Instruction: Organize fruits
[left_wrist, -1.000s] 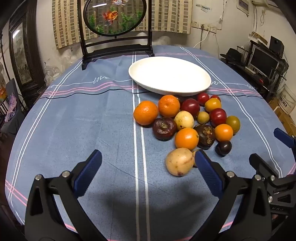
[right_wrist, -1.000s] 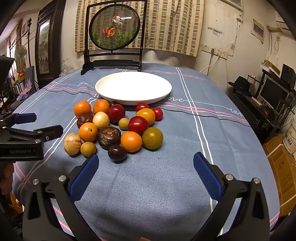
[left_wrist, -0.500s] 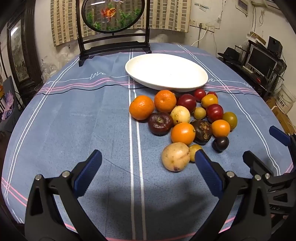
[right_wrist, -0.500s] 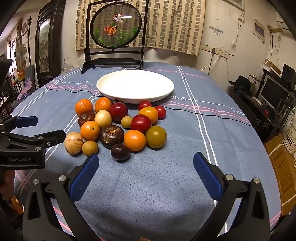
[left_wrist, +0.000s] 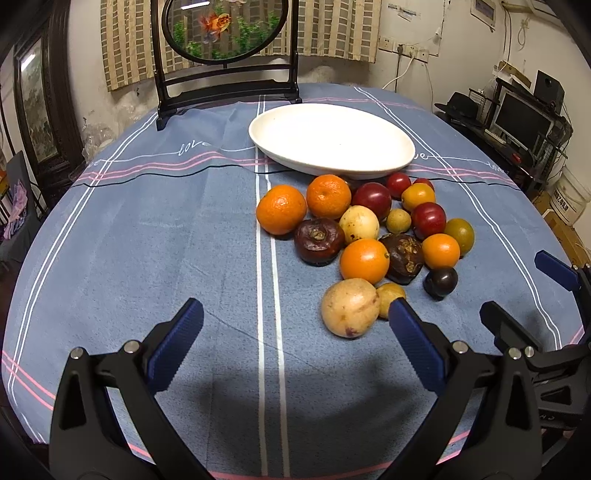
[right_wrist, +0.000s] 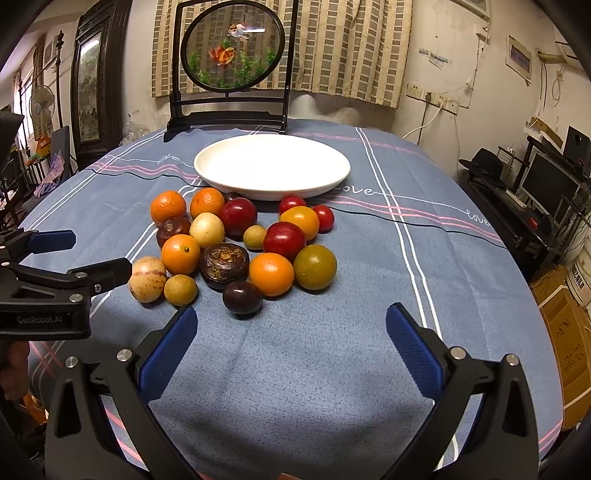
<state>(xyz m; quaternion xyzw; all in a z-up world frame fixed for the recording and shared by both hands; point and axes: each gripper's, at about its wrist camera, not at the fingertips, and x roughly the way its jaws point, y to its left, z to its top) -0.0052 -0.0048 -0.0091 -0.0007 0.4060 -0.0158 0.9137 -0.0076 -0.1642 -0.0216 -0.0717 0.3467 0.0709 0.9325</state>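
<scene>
Blue tablecloth (left_wrist: 147, 240) with white and pink stripes covered the round table, with a cluttered room behind: striped curtains, a dark-framed round goldfish screen (right_wrist: 234, 51) at the top centre, and monitors at the right edge. Compared with half a second before, the left gripper (left_wrist: 291, 332) had edged forward, so the fruit cluster sat slightly lower and larger in its view; the right gripper (right_wrist: 290, 332) had likewise crept closer, the fruit sliding down the frame. Both grippers hung above the cloth with jaws spread wide, grasping nothing. The heap of mixed fruits (right_wrist: 236, 240) lay at the middle of the frame, just below the empty white oval plate (right_wrist: 272, 166) and touching its near rim in places. A pale speckled round fruit (left_wrist: 349, 313) lay nearest the left gripper's right finger, with a small tan fruit (left_wrist: 389, 295) partly hidden behind that fingertip. A small dark purple fruit (right_wrist: 242, 297) lay nearest the right gripper, at the front of the heap. Each gripper showed at the side edge of the other's view.
</scene>
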